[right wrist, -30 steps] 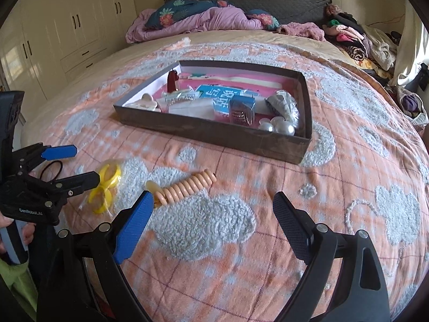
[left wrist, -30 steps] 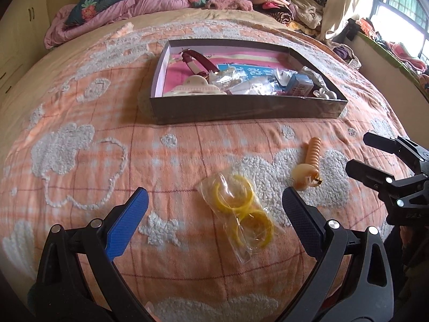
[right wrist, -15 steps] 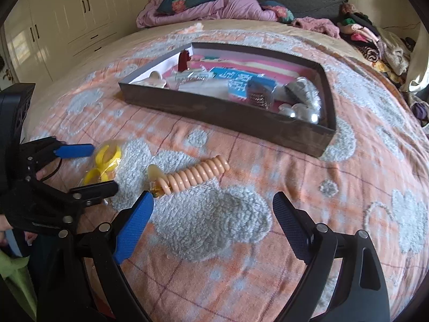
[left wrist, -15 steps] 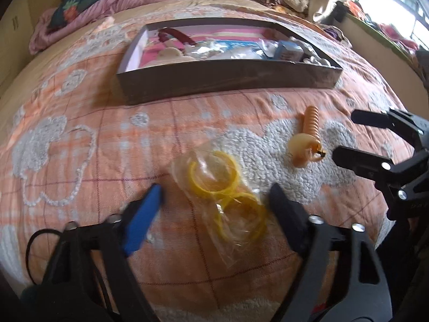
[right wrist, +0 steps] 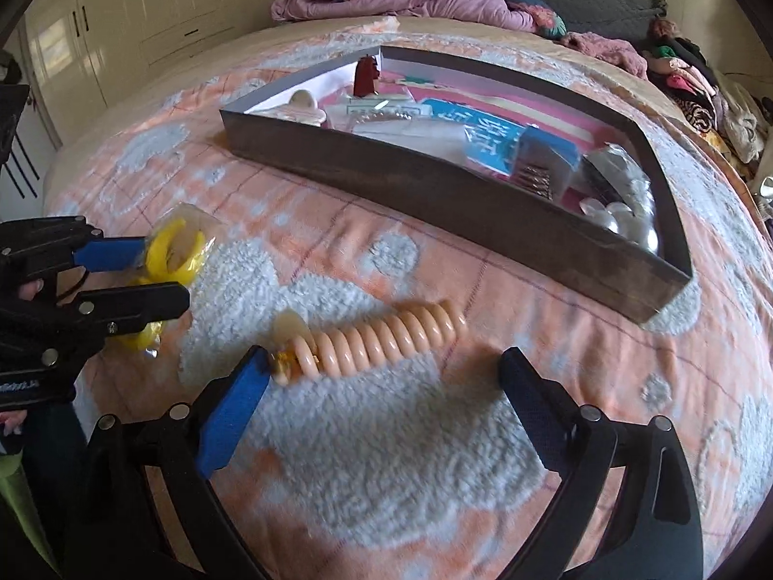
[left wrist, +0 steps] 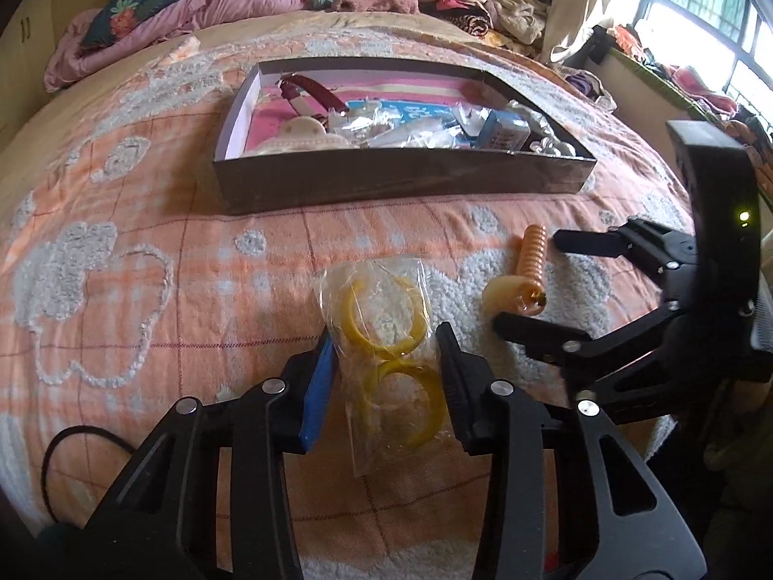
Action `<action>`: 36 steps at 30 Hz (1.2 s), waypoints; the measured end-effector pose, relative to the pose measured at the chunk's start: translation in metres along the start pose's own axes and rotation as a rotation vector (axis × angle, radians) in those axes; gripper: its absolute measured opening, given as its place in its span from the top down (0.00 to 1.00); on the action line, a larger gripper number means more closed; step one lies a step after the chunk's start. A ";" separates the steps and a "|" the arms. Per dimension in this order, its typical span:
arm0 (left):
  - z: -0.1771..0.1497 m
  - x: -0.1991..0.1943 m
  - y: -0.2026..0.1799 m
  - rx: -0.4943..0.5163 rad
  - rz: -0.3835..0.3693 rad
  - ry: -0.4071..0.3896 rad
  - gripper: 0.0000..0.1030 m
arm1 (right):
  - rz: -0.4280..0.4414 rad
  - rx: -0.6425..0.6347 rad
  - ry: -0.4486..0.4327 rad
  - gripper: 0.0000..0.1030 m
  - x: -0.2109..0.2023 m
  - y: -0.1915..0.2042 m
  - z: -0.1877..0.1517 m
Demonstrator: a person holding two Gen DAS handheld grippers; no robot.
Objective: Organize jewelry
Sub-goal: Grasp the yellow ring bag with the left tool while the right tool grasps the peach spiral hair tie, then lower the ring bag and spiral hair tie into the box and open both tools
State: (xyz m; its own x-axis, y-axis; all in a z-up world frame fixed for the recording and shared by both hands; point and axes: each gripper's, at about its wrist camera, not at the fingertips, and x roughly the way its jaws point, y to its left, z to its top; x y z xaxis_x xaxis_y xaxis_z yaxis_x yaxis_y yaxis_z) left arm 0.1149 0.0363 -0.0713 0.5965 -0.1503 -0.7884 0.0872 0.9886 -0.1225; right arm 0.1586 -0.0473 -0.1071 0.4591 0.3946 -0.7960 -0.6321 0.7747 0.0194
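Left wrist view: looks steeply down along the left gripper [left wrist: 386,362] from close above the bedspread [left wrist: 145,241], facing the far headboard. Right wrist view: likewise low and close over the right gripper [right wrist: 381,386], set further right (slightly rolled). Both views share the tray [left wrist: 386,183] [right wrist: 435,203], the bagged yellow rings [left wrist: 386,338] [right wrist: 176,253], the peach coil [left wrist: 529,261] [right wrist: 381,340], and each other's gripper.
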 end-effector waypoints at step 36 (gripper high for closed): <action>0.063 -0.041 -0.008 0.016 -0.031 -0.139 0.69 | -0.055 0.184 -0.310 0.34 -0.119 -0.049 0.005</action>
State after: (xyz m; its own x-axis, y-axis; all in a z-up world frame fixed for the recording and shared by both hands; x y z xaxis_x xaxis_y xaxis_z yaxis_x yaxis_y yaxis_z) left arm 0.1402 0.0348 0.0002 0.6978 -0.1794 -0.6934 0.1191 0.9837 -0.1347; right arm 0.1382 -0.1296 -0.0100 0.6745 0.4595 -0.5779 -0.4915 0.8635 0.1129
